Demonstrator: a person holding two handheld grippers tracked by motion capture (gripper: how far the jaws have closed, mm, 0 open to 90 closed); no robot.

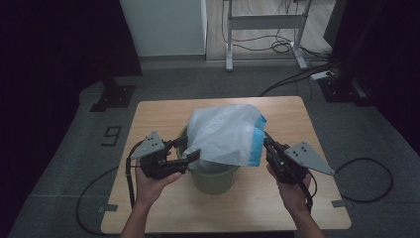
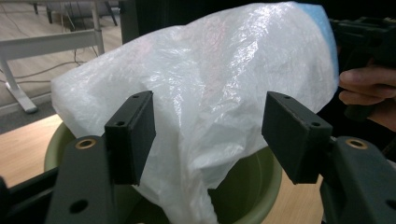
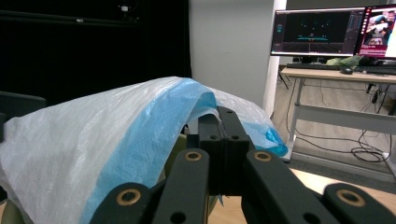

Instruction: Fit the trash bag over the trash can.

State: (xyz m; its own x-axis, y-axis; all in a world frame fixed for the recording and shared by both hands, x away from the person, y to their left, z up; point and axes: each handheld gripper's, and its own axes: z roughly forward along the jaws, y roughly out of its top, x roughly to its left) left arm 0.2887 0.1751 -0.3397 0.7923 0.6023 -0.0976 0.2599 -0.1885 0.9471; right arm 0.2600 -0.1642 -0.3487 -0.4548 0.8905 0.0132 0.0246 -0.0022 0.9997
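Observation:
A white plastic bag (image 1: 223,134) with a blue hem (image 1: 257,144) billows over a green bin (image 1: 214,178) at the middle of the wooden table (image 1: 158,114). My right gripper (image 1: 267,144) is at the bag's right side, jaws shut on the blue hem (image 3: 154,126) just past the fingertips (image 3: 226,121). My left gripper (image 1: 187,148) sits at the bin's left rim with its jaws open. In the left gripper view the bag (image 2: 210,84) hangs between the two pads (image 2: 135,130) without being pinched, and the bin's rim (image 2: 261,196) lies below.
Cables trail from both grippers over the table's front corners onto the grey carpet. A white desk frame (image 1: 265,22) with loose cables stands beyond the table, and monitors (image 3: 317,28) sit on a desk at the right. Black curtains hang on both sides.

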